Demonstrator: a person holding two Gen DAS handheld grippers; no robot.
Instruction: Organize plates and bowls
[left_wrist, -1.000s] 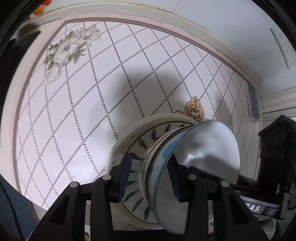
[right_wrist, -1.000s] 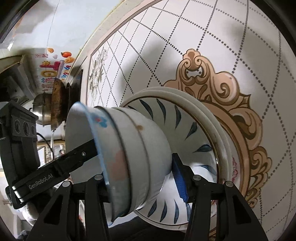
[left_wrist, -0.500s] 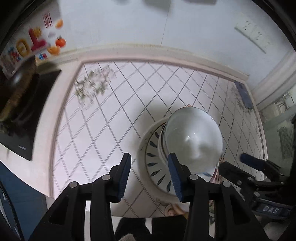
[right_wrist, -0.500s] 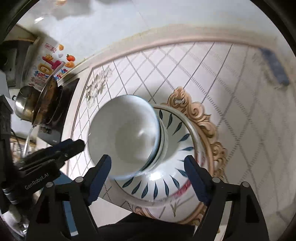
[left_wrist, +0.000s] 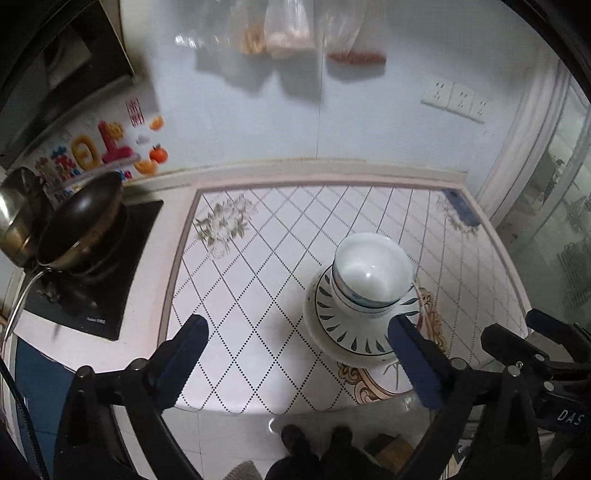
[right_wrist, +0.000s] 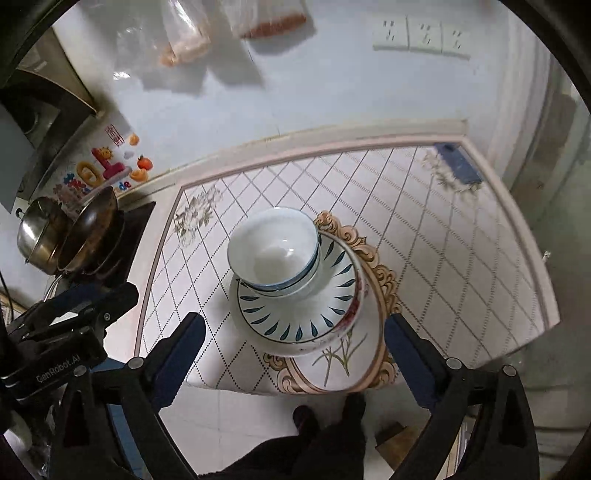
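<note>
A stack of white bowls (left_wrist: 371, 275) with blue rims sits on a stack of plates (left_wrist: 354, 334), the top plate white with blue leaf marks, on the tiled counter (left_wrist: 258, 258). The same bowls (right_wrist: 273, 253) and plates (right_wrist: 295, 317) show in the right wrist view. My left gripper (left_wrist: 299, 354) is open and empty, held high above the counter's front edge. My right gripper (right_wrist: 291, 358) is open and empty, also high and back from the stack. Each gripper's body shows at the edge of the other's view.
A dark wok (left_wrist: 79, 221) and a steel pot (left_wrist: 16, 218) stand on the black cooktop (left_wrist: 103, 273) at the left. A blue object (left_wrist: 461, 206) lies at the counter's far right corner. Plastic bags (left_wrist: 288, 33) hang on the wall. The floor and a person's feet (left_wrist: 314, 439) show below.
Both grippers let go of the bowls, opened wide and pulled up and back from the stack. The bowls now rest upright on the plates.
</note>
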